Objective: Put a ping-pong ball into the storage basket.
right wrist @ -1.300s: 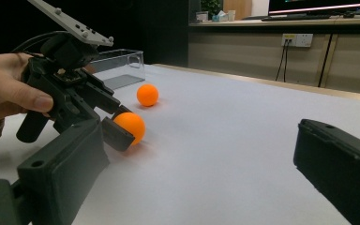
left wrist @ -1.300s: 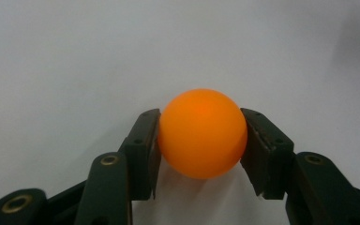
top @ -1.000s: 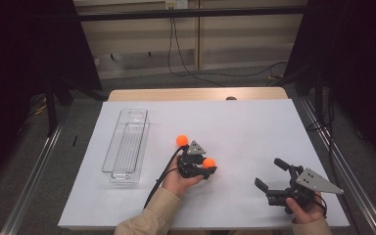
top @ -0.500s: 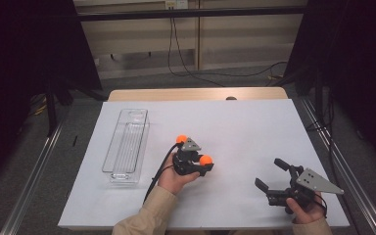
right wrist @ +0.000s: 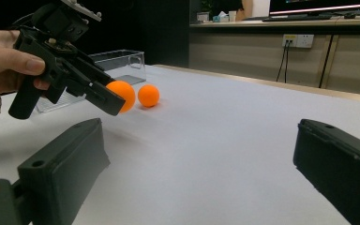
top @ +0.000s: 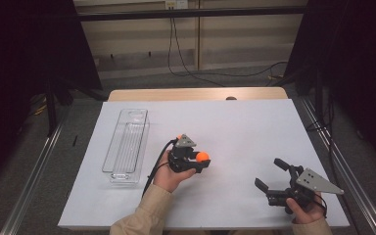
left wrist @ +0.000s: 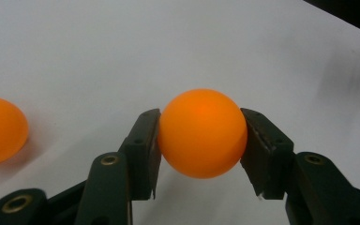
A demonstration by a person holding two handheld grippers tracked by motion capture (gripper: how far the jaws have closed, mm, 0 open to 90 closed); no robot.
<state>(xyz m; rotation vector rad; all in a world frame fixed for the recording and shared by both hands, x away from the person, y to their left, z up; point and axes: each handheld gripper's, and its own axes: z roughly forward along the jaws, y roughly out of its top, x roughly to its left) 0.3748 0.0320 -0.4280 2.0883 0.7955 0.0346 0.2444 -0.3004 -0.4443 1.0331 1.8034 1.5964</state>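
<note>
Now mid-carry: left gripper (top: 199, 161) pinching an orange ball (left wrist: 201, 132) between both jaws, lifted off the white table (top: 245, 127) near its middle. Second ball (right wrist: 148, 95) resting just beside. Right gripper (top: 274, 182) spread wide, idle near the front right corner. Next, probably: swing left and release over the clear tray (top: 126, 147) by the left edge.

The ball (left wrist: 201, 132) between the black jaws of the left gripper (left wrist: 200, 140) is plain bright orange. A second ball (left wrist: 0, 130), on the table to its left, is the same orange. The table (top: 254, 127) is white, unpatterned. The tray (top: 126, 146) at far left is clear, with fine ridges. The right gripper (top: 270, 176) is black with a grey plate.
</note>
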